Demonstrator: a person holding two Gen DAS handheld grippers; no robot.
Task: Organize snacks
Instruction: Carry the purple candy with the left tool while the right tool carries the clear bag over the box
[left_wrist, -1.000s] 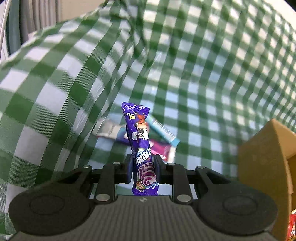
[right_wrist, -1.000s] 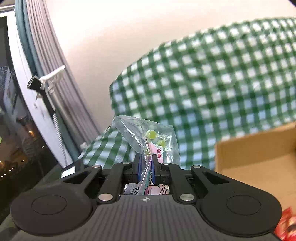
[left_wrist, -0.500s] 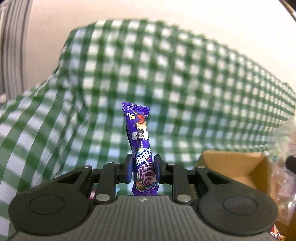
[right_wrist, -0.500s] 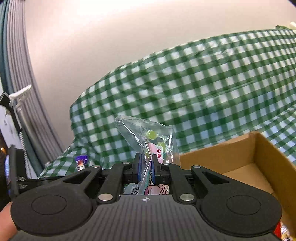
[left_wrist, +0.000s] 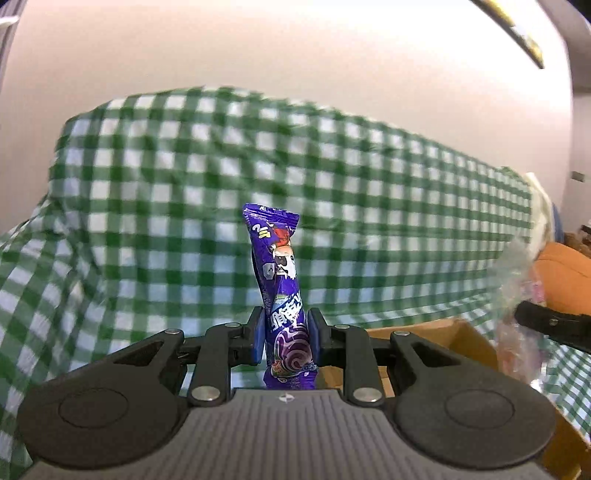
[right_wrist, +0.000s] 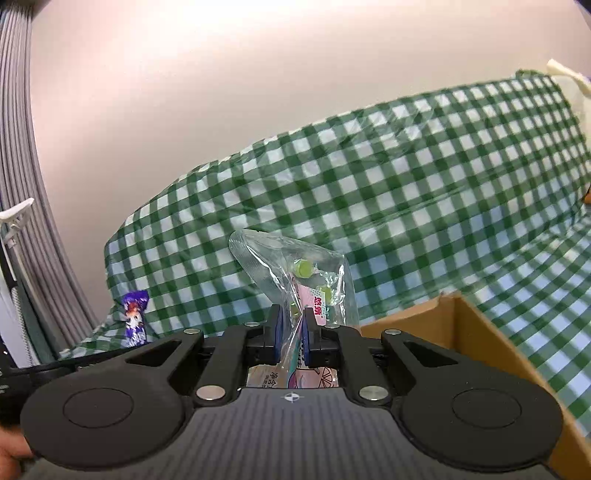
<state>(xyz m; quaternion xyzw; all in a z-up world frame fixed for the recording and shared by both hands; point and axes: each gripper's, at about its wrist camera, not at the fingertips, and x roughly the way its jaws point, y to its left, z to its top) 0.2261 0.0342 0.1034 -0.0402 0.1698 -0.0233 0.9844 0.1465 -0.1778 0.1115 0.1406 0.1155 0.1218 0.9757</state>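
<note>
Two wrist views over a sofa draped in a green and white checked cloth (left_wrist: 351, 177), with a plain pale wall behind it. In the left wrist view, the left gripper (left_wrist: 286, 338) pinches a purple snack packet (left_wrist: 280, 280) between its blue pads; the packet stands upright out of the jaws, its crimped top edge uppermost, cartoon print and lettering on its front. Just behind and below the gripper shows the rim of an open cardboard box (left_wrist: 458, 336). At the right edge of this view a blurred clear bag and part of the other black gripper appear. In the right wrist view, the right gripper (right_wrist: 291, 338) is pressed tightly onto a clear plastic bag (right_wrist: 299, 273) holding small green and pink wrapped sweets; the bag rises upright from the jaws. The box (right_wrist: 476, 332) sits to the lower right, its open top facing up. At far left, the purple packet (right_wrist: 135, 319) shows again.
</note>
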